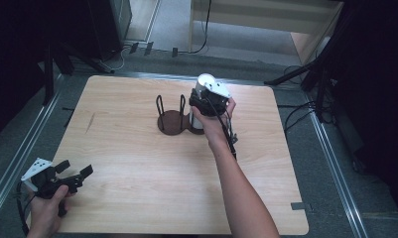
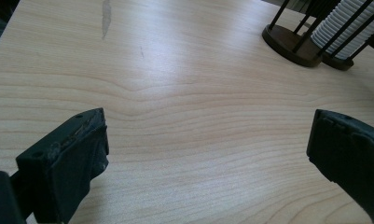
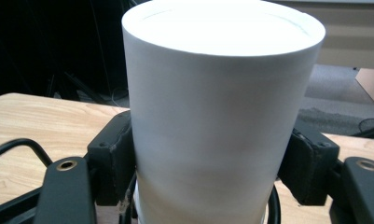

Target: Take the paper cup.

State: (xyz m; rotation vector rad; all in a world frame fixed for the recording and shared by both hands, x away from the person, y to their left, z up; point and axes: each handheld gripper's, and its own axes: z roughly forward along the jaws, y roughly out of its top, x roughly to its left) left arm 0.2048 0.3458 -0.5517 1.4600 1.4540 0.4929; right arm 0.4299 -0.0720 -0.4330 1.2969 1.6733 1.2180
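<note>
White and smooth-walled, the cup sits clamped between the fingers of the right gripper, one black pad pressed to each flank, as the right gripper view shows. In the high view that gripper hovers over the right-hand bay of a dark wooden holder near the far middle of the worktop, where a ribbed white stack of cups stands among thin black rods. The held cup appears to be at the top of that stack, but whether it is nested on it or lifted clear of it cannot be told from these views. The step in hand looks like drawing a single cup off the stack, or seating one onto it; the grip itself looks settled. The next move calls for a straight vertical travel along the rods, with the cup kept upright so that its rim does not catch on a rod or drag the cup below along with it. The left gripper rests at the near left corner, its fingers wide apart with nothing between them, well apart from the holder.
</note>
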